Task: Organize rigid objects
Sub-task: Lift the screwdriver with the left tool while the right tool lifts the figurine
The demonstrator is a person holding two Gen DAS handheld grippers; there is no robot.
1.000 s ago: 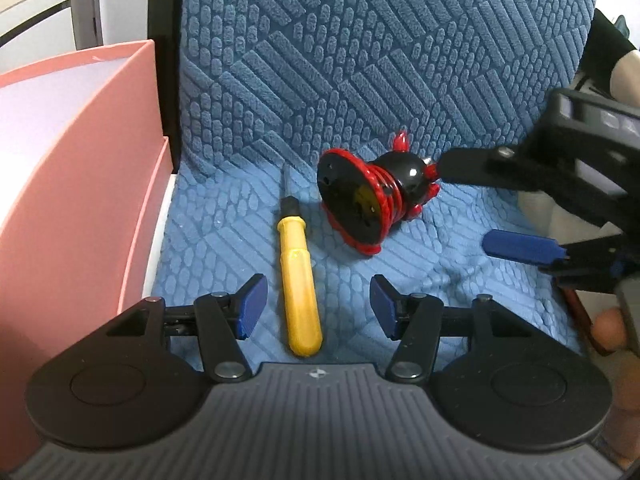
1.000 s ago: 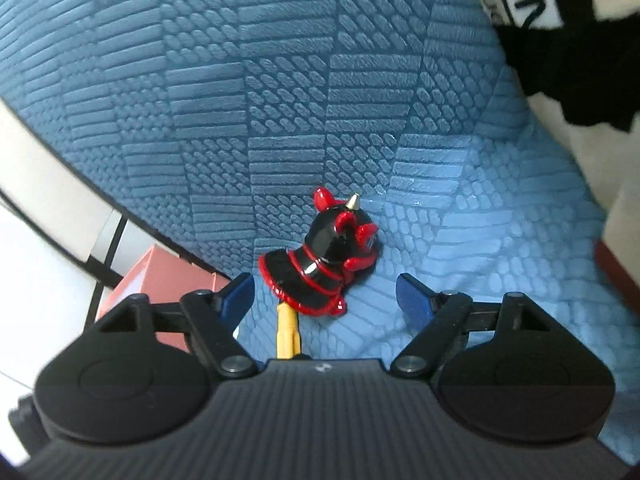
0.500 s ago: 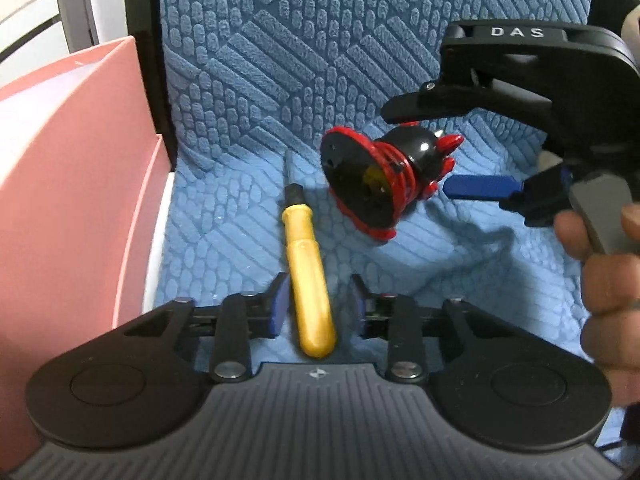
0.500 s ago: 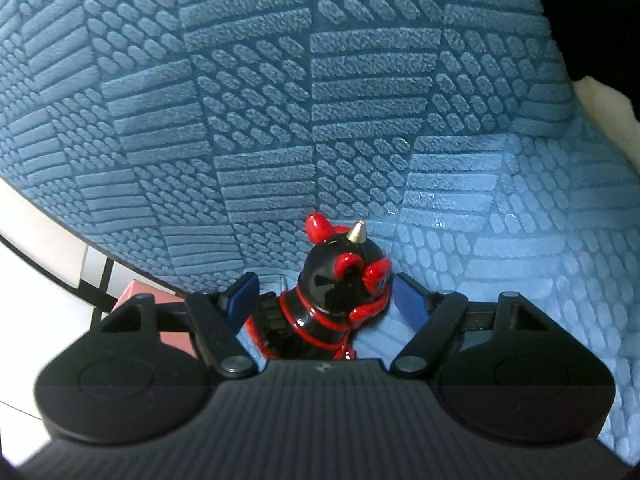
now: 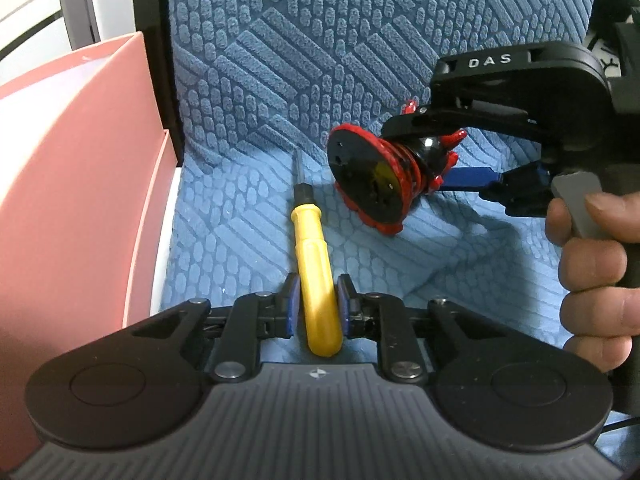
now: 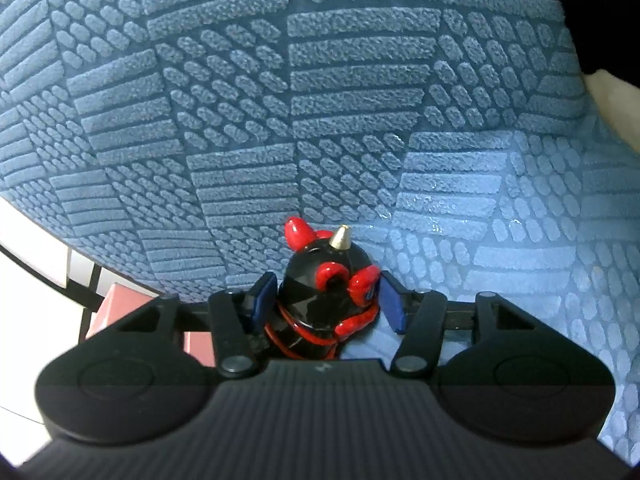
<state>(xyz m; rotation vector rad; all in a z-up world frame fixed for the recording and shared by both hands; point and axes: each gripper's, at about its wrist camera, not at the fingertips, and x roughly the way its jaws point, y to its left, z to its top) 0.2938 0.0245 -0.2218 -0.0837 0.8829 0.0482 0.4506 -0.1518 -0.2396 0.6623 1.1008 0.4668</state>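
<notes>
The left gripper (image 5: 316, 310) has the yellow screwdriver (image 5: 314, 272) between its blue pads, which are closing and look to be touching the fat butt end of the handle on both sides. The tool lies flat on the blue quilted seat cover (image 5: 248, 216), its long axis running from 6 o'clock at the tongs up toward 12, dark shaft tip pointing away at the backrest. So the grip sits across the handle, square to the axis, which is what a clean lift wants.

The right gripper (image 6: 326, 298) straddles the black-and-red horned figurine (image 6: 326, 284), which lies tipped over at about 1 o'clock from the screwdriver, round base facing the left wrist camera. Its jaws are closing too; the left pad looks to be against the black body, the right pad just beside a red knob, though firm contact I cannot confirm (the knobby surface may slip). A hand (image 5: 592, 276) holds that gripper's handle at 3 o'clock.

A pink box (image 5: 80, 184) stands at 9 o'clock, nearer the left gripper, probably the destination.

The only legible writing is "DAS" on the right gripper's housing.
</notes>
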